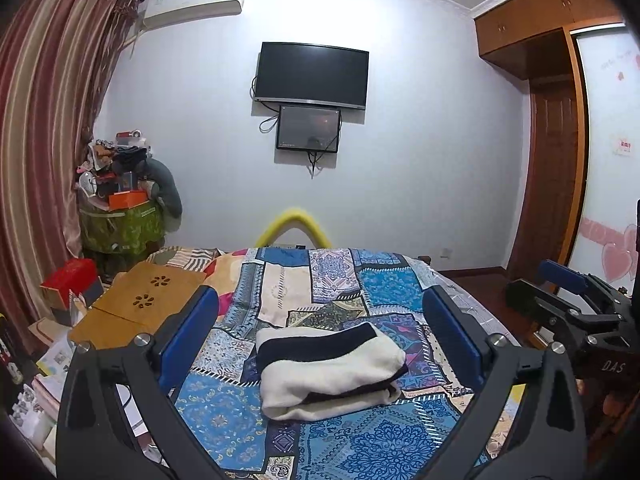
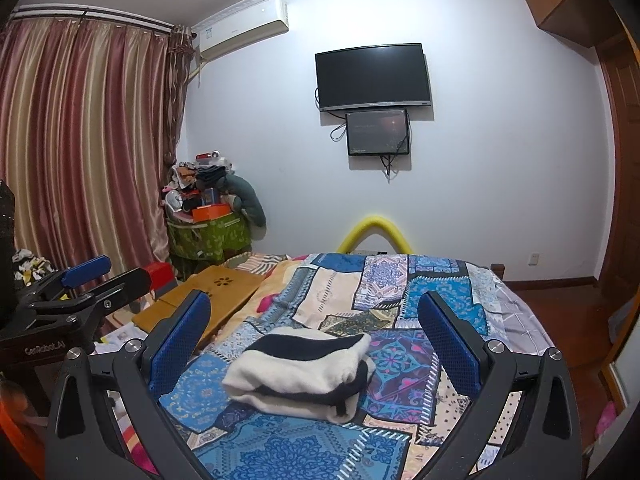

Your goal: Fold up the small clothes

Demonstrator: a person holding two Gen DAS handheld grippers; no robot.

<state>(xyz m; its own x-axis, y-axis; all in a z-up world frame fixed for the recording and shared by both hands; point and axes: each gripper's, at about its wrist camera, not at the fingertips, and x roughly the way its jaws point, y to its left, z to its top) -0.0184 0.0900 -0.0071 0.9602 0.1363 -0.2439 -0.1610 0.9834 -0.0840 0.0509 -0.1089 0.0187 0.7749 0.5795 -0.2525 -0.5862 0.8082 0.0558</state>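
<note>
Folded cream-and-black garment (image 1: 330,372) lies on the patchwork bedspread (image 1: 360,448), its layers' inner edges hidden. Left gripper (image 1: 320,336) and right gripper (image 2: 316,340) hover with fingers spread wide, holding nothing, bases cut off.

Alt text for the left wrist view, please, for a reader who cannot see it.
A folded white garment with black bands lies on a blue patchwork bedspread, framed by the open blue-padded fingers of the left gripper, which holds nothing. The right gripper shows at the right edge, and a dark wall-mounted TV hangs on the white wall beyond the bed.
</note>
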